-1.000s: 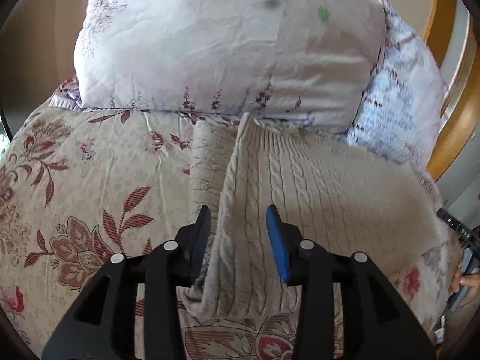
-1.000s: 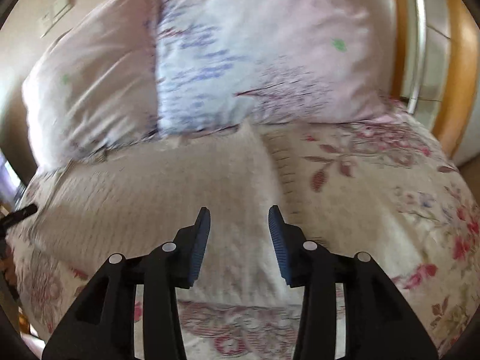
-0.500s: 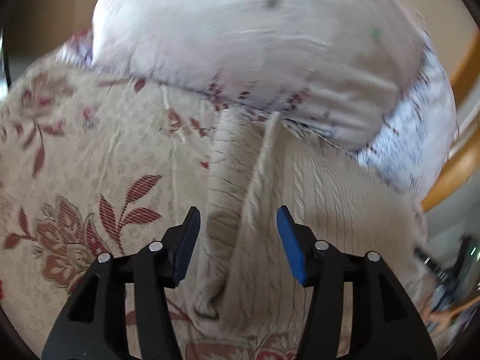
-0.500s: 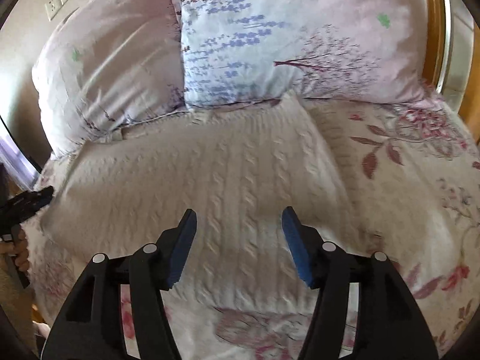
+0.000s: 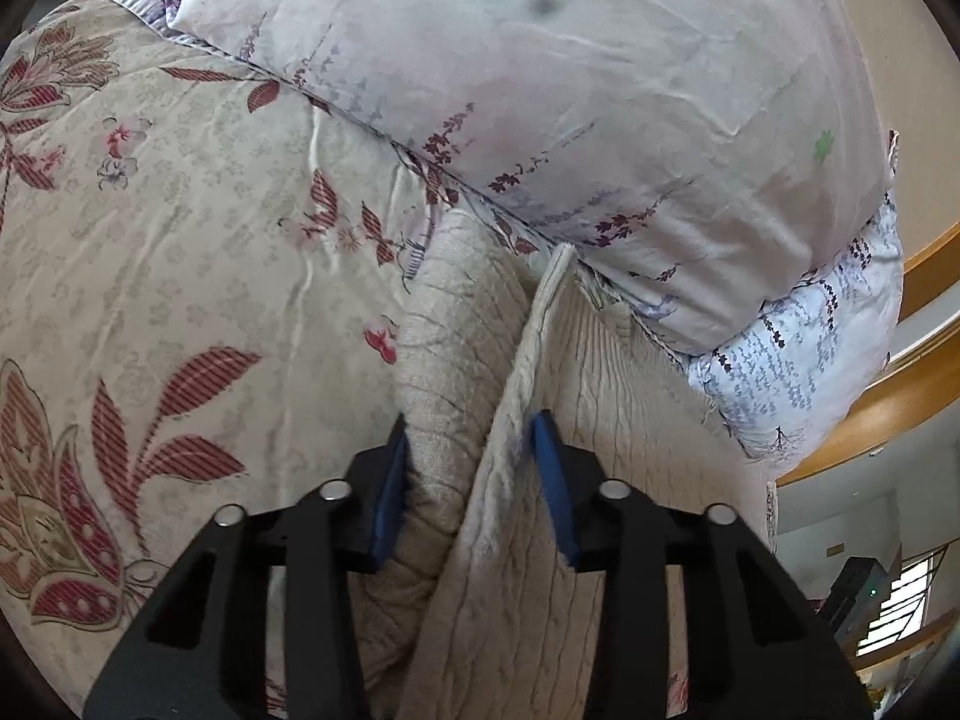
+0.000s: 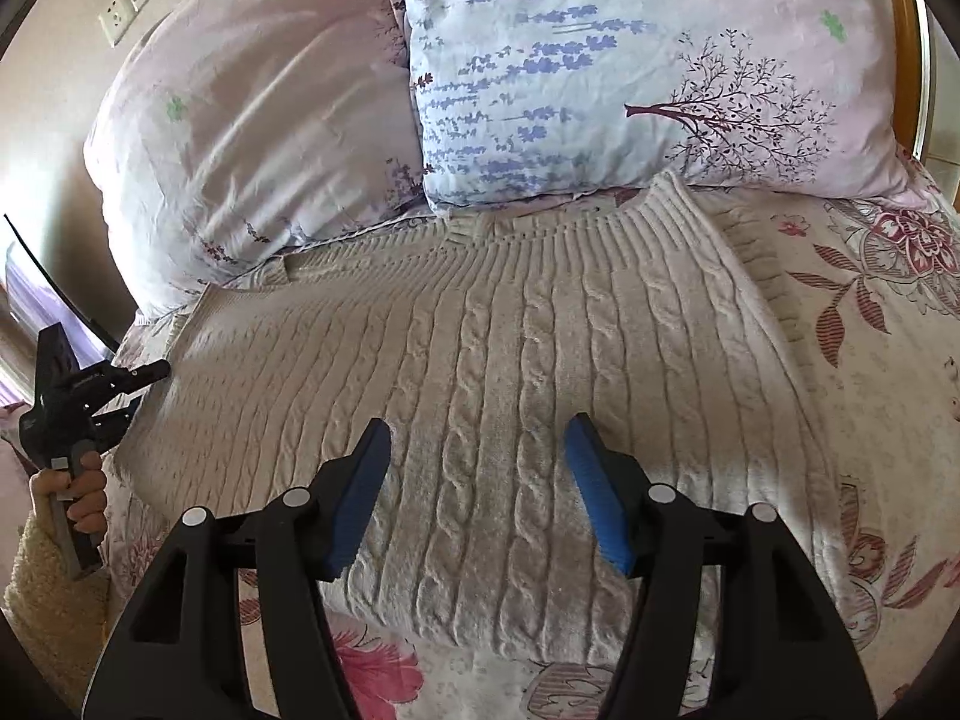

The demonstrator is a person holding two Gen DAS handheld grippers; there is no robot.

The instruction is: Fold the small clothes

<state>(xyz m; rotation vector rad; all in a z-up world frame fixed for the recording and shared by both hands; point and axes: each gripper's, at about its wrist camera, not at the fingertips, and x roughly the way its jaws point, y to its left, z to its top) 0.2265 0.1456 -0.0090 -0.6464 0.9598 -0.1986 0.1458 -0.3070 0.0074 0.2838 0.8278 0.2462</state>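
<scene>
A cream cable-knit sweater (image 6: 510, 360) lies flat on the flowered bedspread, its ribbed neck toward the pillows. My right gripper (image 6: 477, 474) is open and empty, hovering over the sweater's lower middle. In the left wrist view my left gripper (image 5: 474, 474) has its jaws apart around the sweater's left edge and sleeve (image 5: 462, 330); the knit bulges between the blue pads without being pinched. The left gripper also shows in the right wrist view (image 6: 120, 393) at the sweater's left side, held by a hand.
Two flowered pillows (image 6: 600, 72) (image 6: 252, 138) lean at the head of the bed, touching the sweater's neck. The flowered bedspread (image 5: 150, 240) spreads on both sides. A wooden bed frame (image 5: 900, 408) curves at the right. A wall socket (image 6: 117, 18) sits upper left.
The left gripper has moved forward and down so the sweater's left edge and sleeve now sit between its jaws. The right gripper has opened wider and steadied over the sweater.
</scene>
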